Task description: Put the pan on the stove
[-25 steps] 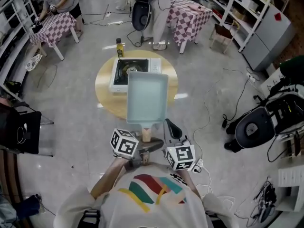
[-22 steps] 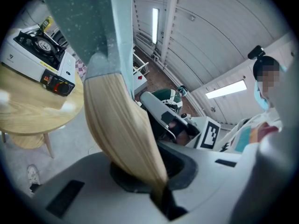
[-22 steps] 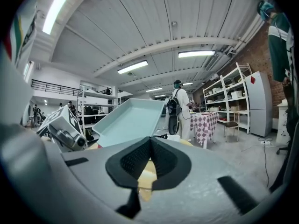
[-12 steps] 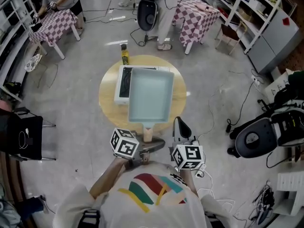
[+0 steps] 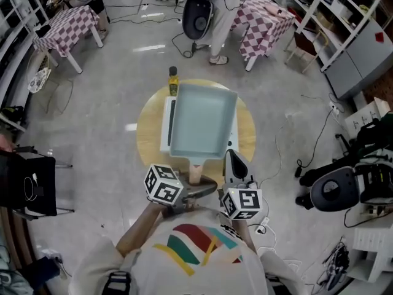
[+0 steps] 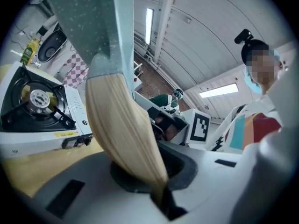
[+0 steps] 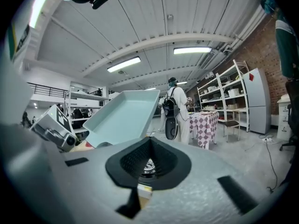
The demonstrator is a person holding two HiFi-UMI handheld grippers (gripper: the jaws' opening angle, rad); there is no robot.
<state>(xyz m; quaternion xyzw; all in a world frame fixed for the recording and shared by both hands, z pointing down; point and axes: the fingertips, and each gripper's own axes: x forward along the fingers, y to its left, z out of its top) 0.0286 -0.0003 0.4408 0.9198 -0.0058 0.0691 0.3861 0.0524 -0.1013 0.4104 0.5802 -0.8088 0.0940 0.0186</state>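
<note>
So the left hand-held gripper (image 5: 195, 186) is clamped right down on the pale wooden handle (image 5: 194, 172) of the pan (image 5: 199, 118). From the left gripper view the jaws are squeezed tight with the handle (image 6: 121, 125) running up out of the hollow between them (image 6: 154, 181), so that grip looks solid to me.

The pan is a rectangular, pale teal thing, and it's empty. From my head view it hangs over the white stove (image 5: 166, 125) and hides most of it, with only a strip along the left edge poking out. The left gripper view shows it's up in the air: the pan's underside (image 6: 93, 17) is at the top, and the stove (image 6: 37, 101) with its bare burner is lower down on the round wooden worktop (image 5: 147, 134).

The right hand-held gripper (image 5: 236, 165) sits just beside the pan's near right corner. Its jaws are pressed together (image 7: 147, 171) with nothing in them, and the pan (image 7: 121, 115) is off to its upper left.

A bottle (image 5: 174, 78) with yellow stuff in it stands at the far edge of the worktop, just beyond the stove.
</note>
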